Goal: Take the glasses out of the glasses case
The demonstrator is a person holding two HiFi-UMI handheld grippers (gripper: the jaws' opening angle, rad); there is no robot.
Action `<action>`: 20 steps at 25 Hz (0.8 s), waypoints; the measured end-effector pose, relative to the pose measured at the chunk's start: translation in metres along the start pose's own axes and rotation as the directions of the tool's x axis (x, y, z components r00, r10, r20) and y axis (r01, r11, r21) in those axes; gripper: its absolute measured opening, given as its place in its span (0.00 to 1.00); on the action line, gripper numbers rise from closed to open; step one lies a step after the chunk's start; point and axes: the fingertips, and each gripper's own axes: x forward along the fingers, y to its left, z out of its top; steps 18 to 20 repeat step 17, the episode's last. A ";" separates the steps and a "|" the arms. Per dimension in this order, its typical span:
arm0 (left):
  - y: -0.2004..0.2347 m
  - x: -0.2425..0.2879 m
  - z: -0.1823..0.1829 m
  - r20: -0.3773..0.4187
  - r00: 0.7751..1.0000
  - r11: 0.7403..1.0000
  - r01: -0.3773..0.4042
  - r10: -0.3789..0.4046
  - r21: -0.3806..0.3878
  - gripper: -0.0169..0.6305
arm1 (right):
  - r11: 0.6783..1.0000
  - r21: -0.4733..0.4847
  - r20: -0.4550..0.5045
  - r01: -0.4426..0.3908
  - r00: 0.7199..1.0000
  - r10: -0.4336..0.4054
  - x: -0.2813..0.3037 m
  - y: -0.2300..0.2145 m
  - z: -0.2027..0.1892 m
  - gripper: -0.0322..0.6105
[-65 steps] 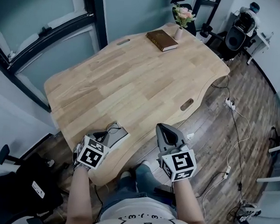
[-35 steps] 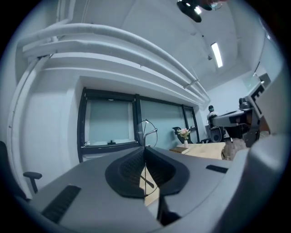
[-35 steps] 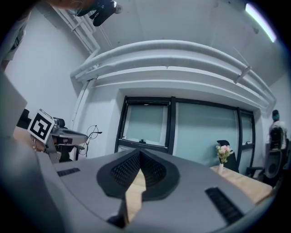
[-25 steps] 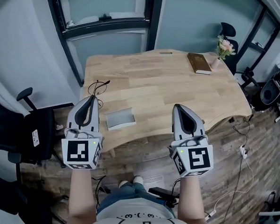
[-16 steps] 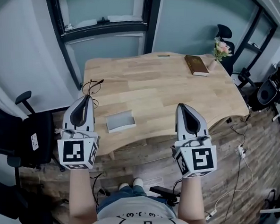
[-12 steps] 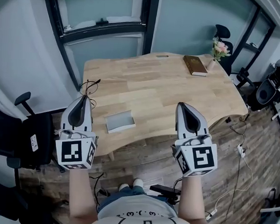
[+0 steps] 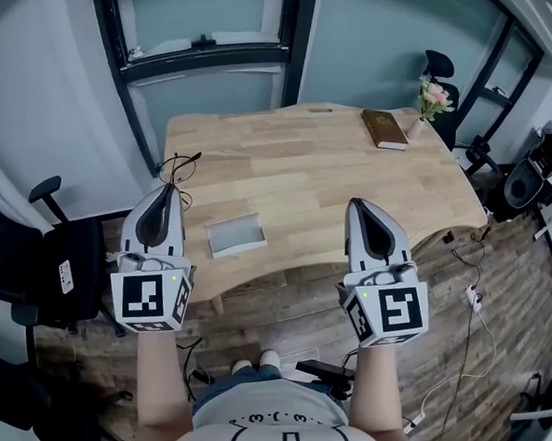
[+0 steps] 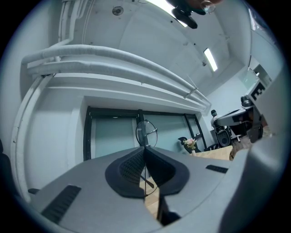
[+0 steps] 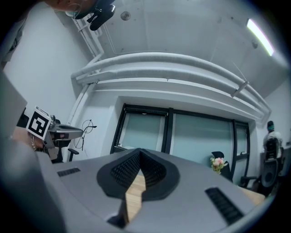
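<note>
Plainly, the glasses (image 7: 178,166) are already out of the glasses case (image 7: 236,236) and are carried at the far left by the left hand-held gripper (image 7: 171,190). In the left gripper view its jaws are pressed together on a thin wire part of the frame, which runs down between the pads, while one round lens stands up just beyond the tips. The frame's long axis is thus judged to lie roughly along the jaws, pointing away from the person. In the head view the glasses are seen over the left edge of the desk (image 7: 326,171), though their height above the wood cannot be told. To the right of that gripper, and nearer to it than to the other, the grey case lies flat close to the front edge of the desk, its long side roughly along that edge; no frame is seen in it. Any setting-down is judged to fall to the left hand, with bare wood lying ahead and to the right of the tips. At the right, the right hand-held gripper (image 7: 356,207) is held level with the left, its jaws closed tip to tip on nothing, with only wood showing in the gap behind them.
</note>
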 end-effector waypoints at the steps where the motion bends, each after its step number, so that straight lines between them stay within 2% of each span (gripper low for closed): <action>1: -0.001 -0.001 0.000 -0.001 1.000 1.000 0.001 -0.001 0.001 0.06 | 1.000 0.002 0.000 0.002 1.000 -0.002 -0.001 0.000 0.000 0.06; 20: 0.005 -0.016 0.007 0.017 1.000 1.000 -0.016 0.016 -0.007 0.06 | 1.000 0.000 0.012 0.020 1.000 -0.020 -0.012 0.003 0.007 0.06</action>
